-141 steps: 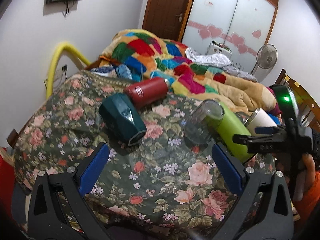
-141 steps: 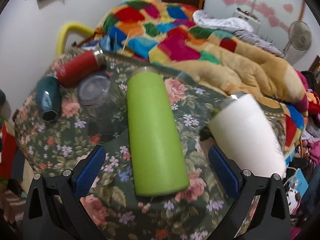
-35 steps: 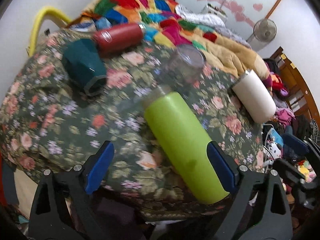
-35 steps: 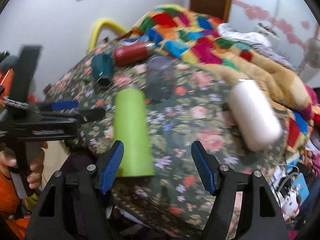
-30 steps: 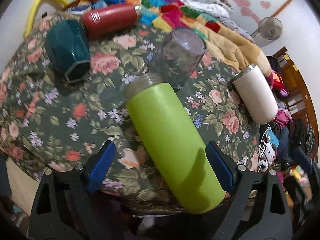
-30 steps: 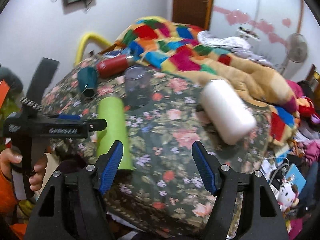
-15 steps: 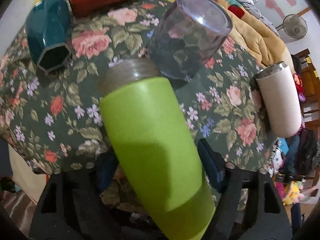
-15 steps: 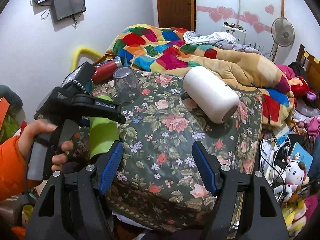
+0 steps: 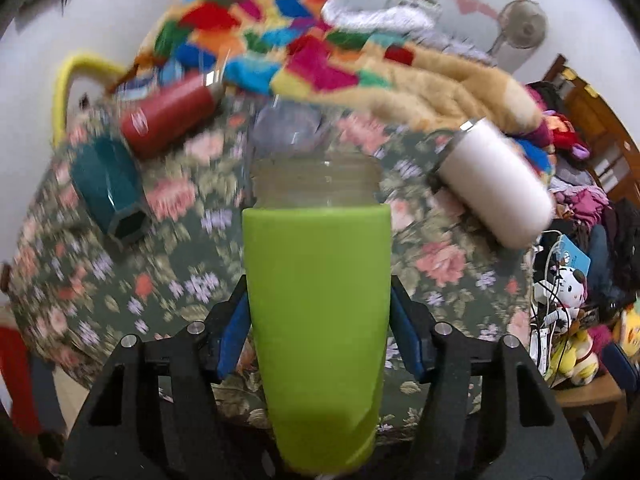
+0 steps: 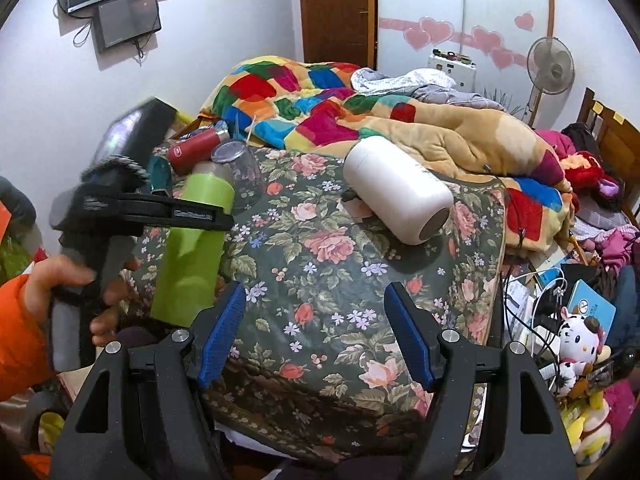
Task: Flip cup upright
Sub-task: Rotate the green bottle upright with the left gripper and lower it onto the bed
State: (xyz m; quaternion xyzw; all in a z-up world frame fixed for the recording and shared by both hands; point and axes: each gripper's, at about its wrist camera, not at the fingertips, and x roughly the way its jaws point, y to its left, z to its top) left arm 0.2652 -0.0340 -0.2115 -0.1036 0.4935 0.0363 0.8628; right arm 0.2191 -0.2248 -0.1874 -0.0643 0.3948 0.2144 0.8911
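Note:
My left gripper (image 9: 318,338) is shut on the lime-green cup (image 9: 318,312); its blue pads press both sides. The cup's clear threaded mouth (image 9: 316,180) points away from me and up. In the right wrist view the green cup (image 10: 192,248) stands nearly upright, lifted at the table's left edge, with the left gripper (image 10: 188,212) clamped across it. My right gripper (image 10: 316,336) is open and empty, held back over the near edge of the floral table (image 10: 320,280).
A white cup (image 10: 396,196) lies on its side at the right. A clear glass (image 10: 240,168) stands upside down, with a red bottle (image 10: 192,150) and a teal cup (image 9: 110,192) lying behind. A colourful quilt (image 10: 320,108) borders the far side.
My left gripper closed on the green cup and tilted it up from lying on the table. My right gripper drew back from the table.

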